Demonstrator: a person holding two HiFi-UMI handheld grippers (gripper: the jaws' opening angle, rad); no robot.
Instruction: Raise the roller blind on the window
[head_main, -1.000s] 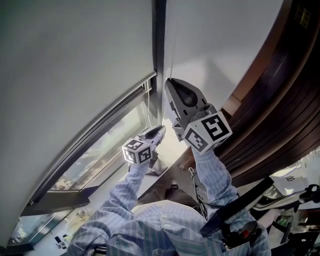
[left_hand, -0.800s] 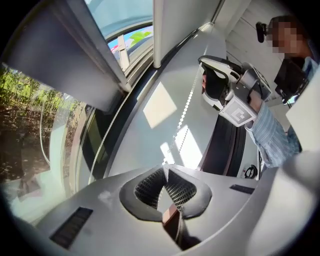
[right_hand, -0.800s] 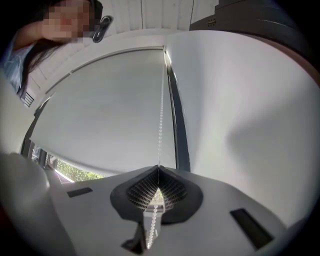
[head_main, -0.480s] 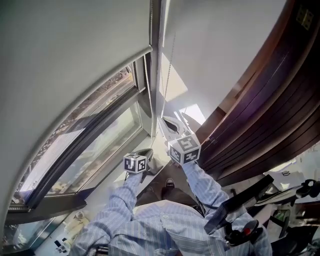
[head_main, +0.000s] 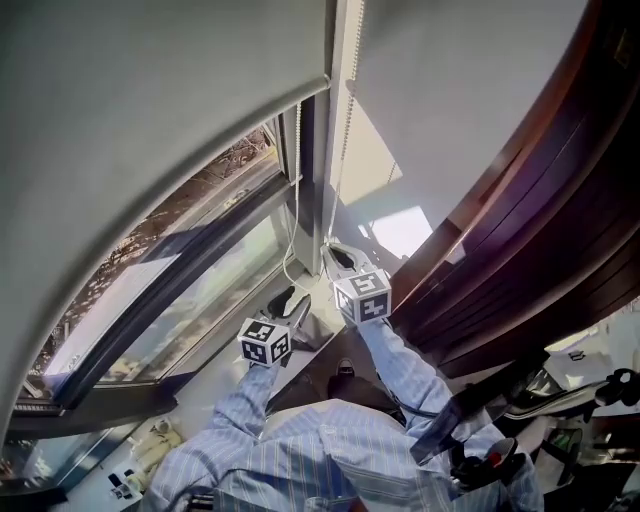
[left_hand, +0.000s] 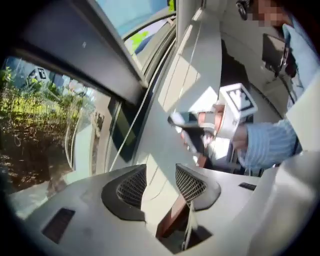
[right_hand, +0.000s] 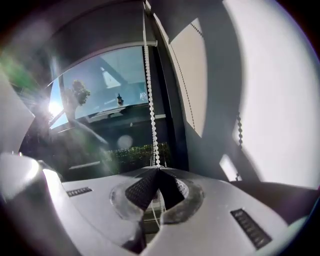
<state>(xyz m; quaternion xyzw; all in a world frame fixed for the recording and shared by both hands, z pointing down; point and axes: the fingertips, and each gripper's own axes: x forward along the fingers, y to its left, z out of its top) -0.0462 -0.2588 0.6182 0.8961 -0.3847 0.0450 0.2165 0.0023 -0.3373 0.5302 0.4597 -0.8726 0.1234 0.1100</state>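
Right gripper view | right gripper (right_hand: 159, 169) jaws pinch bead chain (right_hand: 148, 100) | left gripper (left_hand: 160, 171) jaws just opened, chain between

Counted two grippers, the left gripper (left_hand: 160, 186) and the right gripper (right_hand: 159, 171), and two marker cubes (head_main: 264, 341) (head_main: 362, 296) (one on each gripper). Found one roller blind (head_main: 150, 110) over one window (head_main: 200, 290). Made out two runs of bead chain (right_hand: 148, 90) (right_hand: 239, 131) in the right gripper view. Saw two striped sleeves (head_main: 245, 400) (head_main: 405, 360) and one dark wood-panelled wall (head_main: 540, 220).
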